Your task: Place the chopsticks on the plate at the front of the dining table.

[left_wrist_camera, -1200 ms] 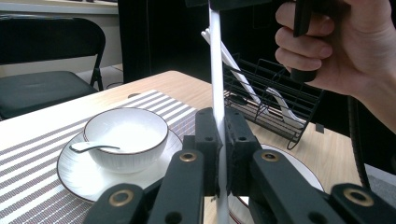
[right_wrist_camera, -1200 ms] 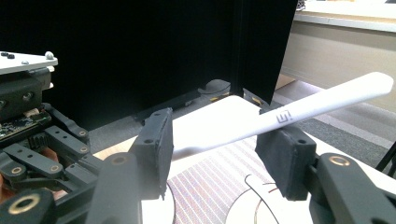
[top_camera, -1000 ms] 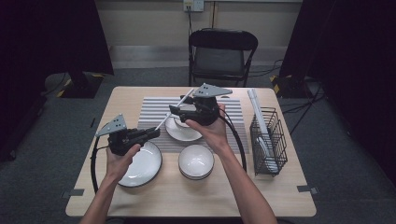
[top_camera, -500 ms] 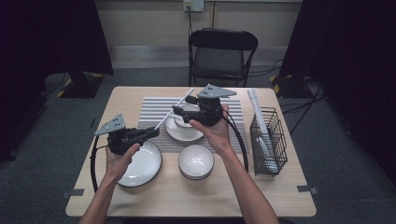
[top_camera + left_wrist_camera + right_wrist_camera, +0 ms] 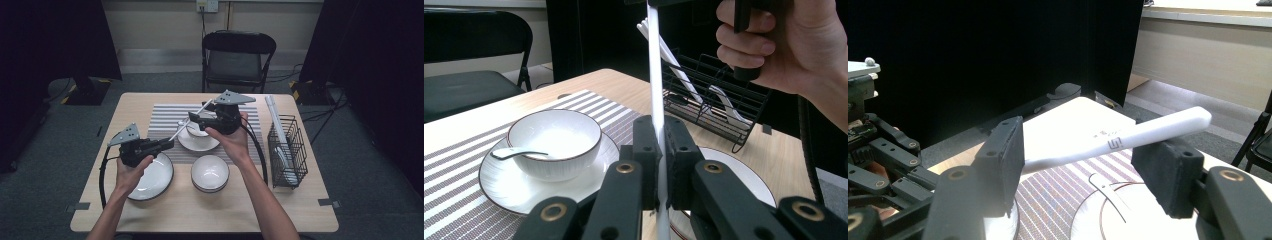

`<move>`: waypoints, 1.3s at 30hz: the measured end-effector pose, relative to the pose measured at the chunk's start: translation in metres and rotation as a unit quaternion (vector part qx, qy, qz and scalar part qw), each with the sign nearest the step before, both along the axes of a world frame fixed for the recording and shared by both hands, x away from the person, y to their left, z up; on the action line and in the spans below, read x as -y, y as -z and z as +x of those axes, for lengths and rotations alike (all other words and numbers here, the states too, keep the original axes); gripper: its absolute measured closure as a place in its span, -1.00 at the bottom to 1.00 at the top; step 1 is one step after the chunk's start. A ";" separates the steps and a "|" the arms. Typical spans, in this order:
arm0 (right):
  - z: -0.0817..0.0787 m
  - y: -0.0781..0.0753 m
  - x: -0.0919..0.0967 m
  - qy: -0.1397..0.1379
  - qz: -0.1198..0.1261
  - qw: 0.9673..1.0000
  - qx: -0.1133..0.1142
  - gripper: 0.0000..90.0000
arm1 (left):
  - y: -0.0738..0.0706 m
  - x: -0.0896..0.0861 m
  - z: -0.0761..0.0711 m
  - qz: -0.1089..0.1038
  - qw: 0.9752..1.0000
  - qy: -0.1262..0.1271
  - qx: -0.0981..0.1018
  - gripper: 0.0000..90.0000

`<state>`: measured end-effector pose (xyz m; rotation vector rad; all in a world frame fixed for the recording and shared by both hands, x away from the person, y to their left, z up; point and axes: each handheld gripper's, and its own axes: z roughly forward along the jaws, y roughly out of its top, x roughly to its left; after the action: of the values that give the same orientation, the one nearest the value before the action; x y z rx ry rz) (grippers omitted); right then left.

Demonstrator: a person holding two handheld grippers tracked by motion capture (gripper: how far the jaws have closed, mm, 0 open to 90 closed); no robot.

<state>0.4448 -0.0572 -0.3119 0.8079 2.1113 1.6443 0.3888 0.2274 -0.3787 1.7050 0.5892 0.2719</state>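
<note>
My left gripper (image 5: 169, 143) hovers over the white plate (image 5: 152, 177), shut on the lower end of a long white utensil (image 5: 181, 131). In the left gripper view its jaws (image 5: 661, 140) pinch that utensil (image 5: 655, 75), which rises straight up. The utensil's upper end (image 5: 1148, 132) passes between the jaws of my right gripper (image 5: 1085, 160), which have just been opening. Neither pad presses on it. The right gripper (image 5: 194, 119) hangs over a white bowl (image 5: 554, 140) on a saucer (image 5: 197, 144), with a metal spoon (image 5: 516, 153) in the bowl.
A second white bowl (image 5: 210, 172) sits near the front of the table. A black wire rack (image 5: 287, 150) with white utensils stands at the right edge. A striped placemat (image 5: 162, 115) lies under the saucer. A black folding chair (image 5: 237, 55) stands behind the table.
The right gripper has shifted slightly to the right above the bowl. The left gripper and the white utensil stay where they were.
</note>
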 end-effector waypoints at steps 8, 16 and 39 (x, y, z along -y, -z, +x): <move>-0.001 0.002 0.003 -0.001 0.004 1.000 -0.005 -0.19 | 0.000 0.001 0.000 0.000 1.000 0.004 -0.003 0.91; 0.000 0.005 0.006 -0.003 0.009 1.000 -0.009 -0.24 | 0.001 0.000 0.002 -0.008 1.000 0.014 -0.008 0.91; -0.009 0.014 0.020 0.005 -0.012 1.000 -0.009 -0.26 | 0.001 -0.009 0.008 -0.005 1.000 -0.008 -0.004 0.91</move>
<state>0.4362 -0.0774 -0.3258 0.8275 2.1309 1.6084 0.3965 0.2365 -0.3798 1.6927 0.6095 0.2741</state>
